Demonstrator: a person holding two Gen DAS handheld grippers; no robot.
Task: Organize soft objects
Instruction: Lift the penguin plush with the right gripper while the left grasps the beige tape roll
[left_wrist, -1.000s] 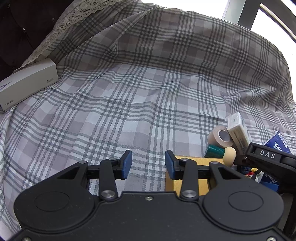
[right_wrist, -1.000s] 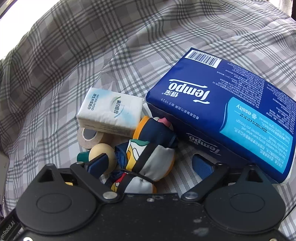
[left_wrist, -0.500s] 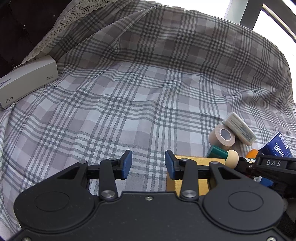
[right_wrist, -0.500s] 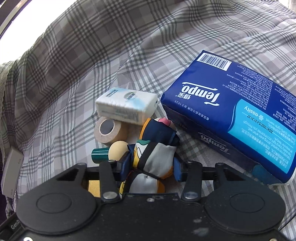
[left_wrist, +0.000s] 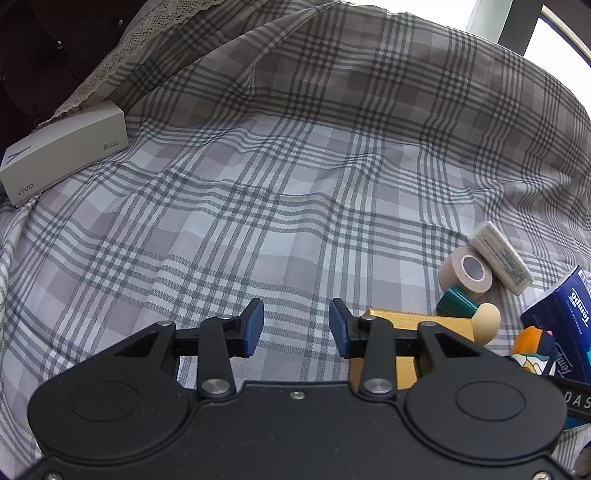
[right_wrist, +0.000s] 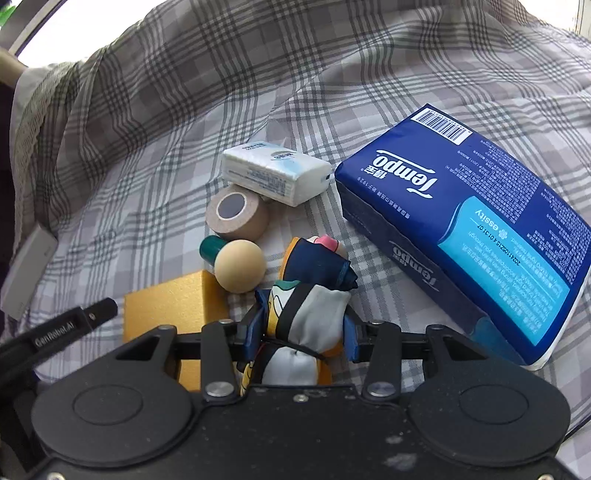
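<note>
Two tongs are in view over a bed covered with a grey checked sheet (left_wrist: 280, 192). The right tongs (right_wrist: 301, 332) are clamped on a folded scarf bundle (right_wrist: 306, 314), a soft thing in navy, orange, white and grey with a dark band around it; its blue pads press on both sides of the bundle. The left tongs (left_wrist: 295, 326) stand apart with nothing between the pads, above the sheet.

All other things are placed here relative to the scarf bundle. Just to its right lies a big blue Tempo tissue pack (right_wrist: 476, 225), close but whether it touches cannot be told. Behind the bundle to the left lies a small white tissue packet (right_wrist: 275, 171), which leans on a beige tape roll (right_wrist: 236, 212). Nearer, a cream wooden ball (right_wrist: 240, 266) rests beside the bundle, touching a green cylinder (right_wrist: 210, 249). Left of the bundle sits a yellow block (right_wrist: 166, 306), partly hidden under the tongs. Far to the left, at the edge of the bed, lies a white vivo box (left_wrist: 62, 153).
</note>
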